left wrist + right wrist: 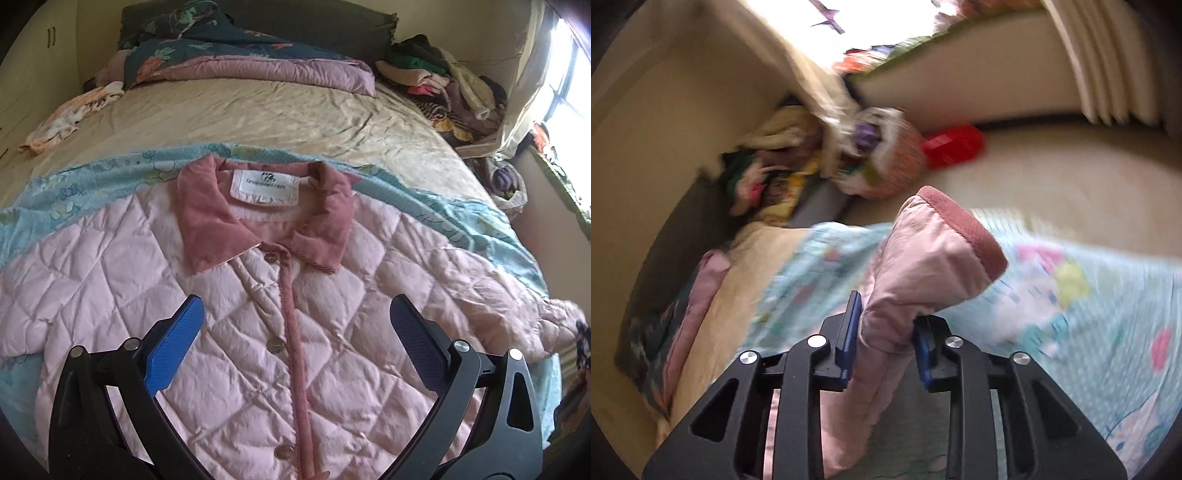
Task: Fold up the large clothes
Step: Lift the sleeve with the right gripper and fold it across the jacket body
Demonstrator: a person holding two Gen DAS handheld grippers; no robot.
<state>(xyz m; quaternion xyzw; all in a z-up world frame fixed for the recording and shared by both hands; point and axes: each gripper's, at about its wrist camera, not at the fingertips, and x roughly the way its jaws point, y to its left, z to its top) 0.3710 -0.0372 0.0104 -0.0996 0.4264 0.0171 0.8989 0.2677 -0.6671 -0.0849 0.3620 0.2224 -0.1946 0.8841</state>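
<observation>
A pink quilted jacket (229, 332) lies face up and buttoned on a light blue patterned blanket (74, 199) on the bed, its darker pink collar (207, 225) toward the headboard. My left gripper (295, 314) is open and empty, hovering over the jacket's chest with the button placket between its fingers. In the right wrist view my right gripper (886, 321) is shut on the jacket's sleeve (923, 258), which sticks up and forward with its dark pink cuff (979, 236) at the end, above the blue blanket (1089, 314).
A folded floral and pink quilt (240, 62) lies at the head of the bed. A pile of clothes (443, 88) sits at the far right by the window. A small peach cloth (70, 118) lies at the left. A red object (956, 144) is on the floor.
</observation>
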